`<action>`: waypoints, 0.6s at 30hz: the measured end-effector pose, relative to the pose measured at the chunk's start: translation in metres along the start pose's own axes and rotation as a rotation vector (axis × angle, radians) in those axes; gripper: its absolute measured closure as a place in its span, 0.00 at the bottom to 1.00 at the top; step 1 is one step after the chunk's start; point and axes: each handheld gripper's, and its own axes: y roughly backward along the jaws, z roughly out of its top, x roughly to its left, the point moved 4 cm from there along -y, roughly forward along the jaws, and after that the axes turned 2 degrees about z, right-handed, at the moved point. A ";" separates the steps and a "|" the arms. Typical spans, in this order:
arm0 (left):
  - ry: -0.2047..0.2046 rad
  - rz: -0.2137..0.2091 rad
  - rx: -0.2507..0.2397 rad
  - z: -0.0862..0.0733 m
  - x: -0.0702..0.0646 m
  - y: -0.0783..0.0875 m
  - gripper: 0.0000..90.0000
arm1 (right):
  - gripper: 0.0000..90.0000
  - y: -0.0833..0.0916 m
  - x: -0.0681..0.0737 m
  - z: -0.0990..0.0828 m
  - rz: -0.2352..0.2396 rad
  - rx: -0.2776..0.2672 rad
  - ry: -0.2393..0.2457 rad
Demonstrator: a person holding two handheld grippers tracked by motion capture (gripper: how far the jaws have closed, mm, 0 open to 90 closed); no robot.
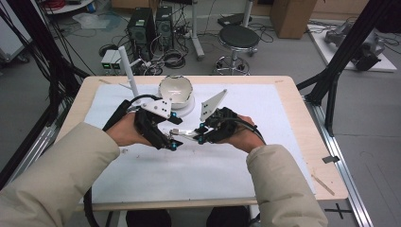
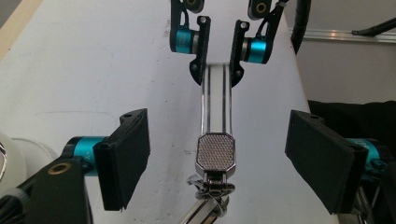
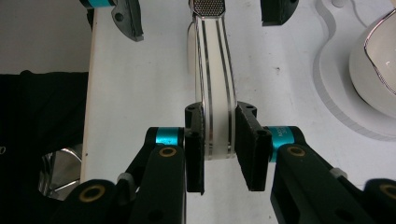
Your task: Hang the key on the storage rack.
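— So, from the high view, where does the thing sit?

— Both hands meet over the white table cover (image 1: 142, 175). The right gripper (image 1: 201, 135) holds one end of a shiny metal strip (image 1: 185, 133), which spans the short gap to the left gripper (image 1: 172, 142). A white bowl (image 1: 175, 90) on its base stands just behind them.

— And the left gripper view?

— The strip (image 2: 215, 107) runs straight away between the two black pads (image 2: 133, 154), raised off the table. Its textured end plate (image 2: 215, 151) lies midway between them, with clear space on either side. So the left gripper (image 2: 219, 163) is released, touching nothing. At the far end the right gripper (image 2: 217, 58) is clamped on the strip.

— The right gripper view?

— There the right gripper (image 3: 219, 149) is clenched on the strip (image 3: 215, 84): both pads (image 3: 247, 149) press its long edges near the end. The strip curves upward to its textured end, which sits between the left gripper's spread pads (image 3: 275, 11). The bowl (image 3: 378, 70) is at the right edge.
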 end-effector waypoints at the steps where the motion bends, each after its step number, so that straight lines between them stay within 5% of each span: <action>1: 0.012 -0.003 0.001 0.000 0.000 -0.001 0.29 | 0.83 0.000 0.000 0.000 0.001 0.000 0.000; 12: 0.009 -0.032 0.053 -0.002 -0.003 -0.007 0.56 | 0.83 -0.002 0.002 -0.002 0.012 0.021 0.014; 18: 0.006 -0.027 0.069 -0.004 -0.002 -0.007 0.82 | 0.83 -0.005 0.001 -0.001 0.020 0.028 0.028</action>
